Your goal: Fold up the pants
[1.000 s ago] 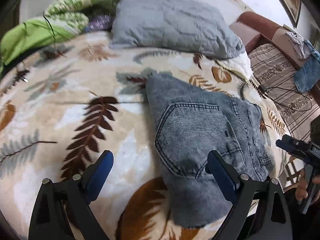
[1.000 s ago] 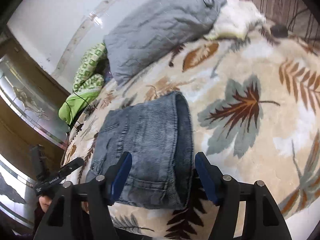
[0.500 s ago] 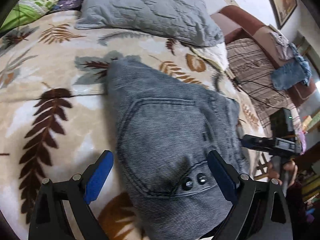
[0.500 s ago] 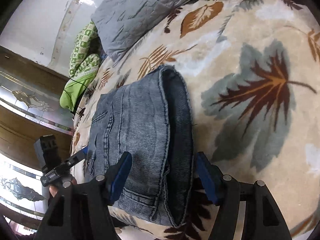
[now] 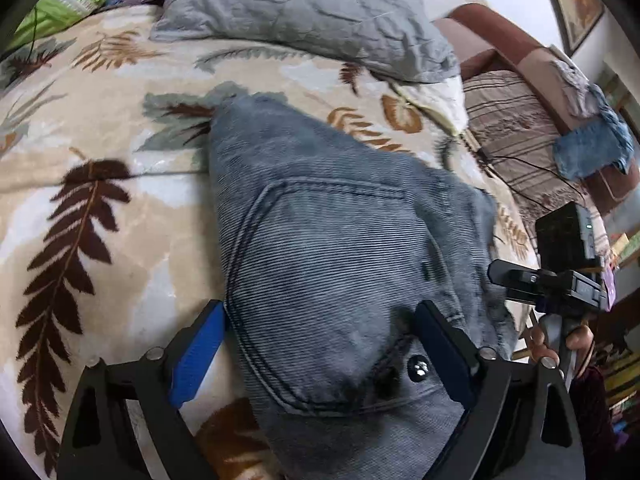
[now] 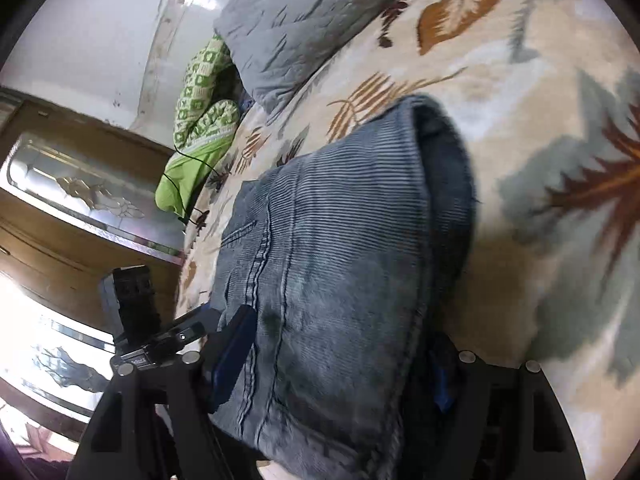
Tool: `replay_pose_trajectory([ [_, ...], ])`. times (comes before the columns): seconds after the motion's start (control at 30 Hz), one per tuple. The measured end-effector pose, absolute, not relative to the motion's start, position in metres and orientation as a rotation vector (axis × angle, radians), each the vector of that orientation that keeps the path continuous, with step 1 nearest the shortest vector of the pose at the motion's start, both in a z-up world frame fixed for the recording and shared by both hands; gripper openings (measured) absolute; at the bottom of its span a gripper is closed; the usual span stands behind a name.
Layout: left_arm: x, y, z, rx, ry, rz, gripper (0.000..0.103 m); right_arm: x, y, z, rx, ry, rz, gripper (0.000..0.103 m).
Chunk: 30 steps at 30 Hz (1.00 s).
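Folded blue-grey jeans (image 5: pixel 340 220) lie on a leaf-patterned blanket (image 5: pixel 100 140). My left gripper (image 5: pixel 320 348) is low over their waistband end, with the back pocket and metal buttons between its wide jaws, which are closing slightly. Its blue pads (image 5: pixel 196 356) do not squeeze the cloth. In the right wrist view the jeans (image 6: pixel 340 240) show a thick folded edge on the right. My right gripper (image 6: pixel 336 364) straddles this near end with its jaws opening, and the right finger is half hidden by the fold. Each view shows the other gripper at the jeans' far side.
A grey quilted pillow (image 5: pixel 304 12) lies at the head of the bed, with green patterned bedding (image 6: pixel 200 132) beside it. A striped seat (image 5: pixel 516 136) with clothes and a black cable stands past the bed's right edge. A wooden cabinet with glass (image 6: pixel 60 200) is on the left.
Both grippers have come down and forward onto the jeans, which now fill the space between their fingers. The right gripper's jaws have spread wider.
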<state>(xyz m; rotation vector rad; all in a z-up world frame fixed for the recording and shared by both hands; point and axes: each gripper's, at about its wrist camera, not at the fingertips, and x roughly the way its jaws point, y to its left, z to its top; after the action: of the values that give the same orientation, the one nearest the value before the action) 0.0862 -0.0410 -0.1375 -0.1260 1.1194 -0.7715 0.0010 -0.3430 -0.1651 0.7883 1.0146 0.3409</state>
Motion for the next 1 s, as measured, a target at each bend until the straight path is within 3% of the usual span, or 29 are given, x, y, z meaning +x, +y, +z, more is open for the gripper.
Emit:
replay_pose_trajectory([
  [0.13,0.084,-0.04,-0.137,-0.12,1.102,-0.757,0.086,0.009,-0.333,-0.164,0.772,0.992,0.34,0.079],
  [0.3,0.082,-0.036,-0.134,-0.133,1.08,-0.744,0.062,0.014,-0.318,-0.161,0.741,0.98,0.352,0.077],
  [0.5,0.076,-0.04,-0.124,-0.104,1.027,-0.761,0.042,0.01,-0.312,-0.153,0.669,0.972,0.335,0.051],
  [0.67,0.074,-0.039,-0.114,-0.094,0.988,-0.749,0.033,0.005,-0.301,-0.132,0.555,0.913,0.318,0.037],
  [1.0,0.099,-0.019,-0.073,-0.138,0.811,-0.635,0.03,0.041,-0.278,-0.093,0.445,0.78,0.337,0.033],
])
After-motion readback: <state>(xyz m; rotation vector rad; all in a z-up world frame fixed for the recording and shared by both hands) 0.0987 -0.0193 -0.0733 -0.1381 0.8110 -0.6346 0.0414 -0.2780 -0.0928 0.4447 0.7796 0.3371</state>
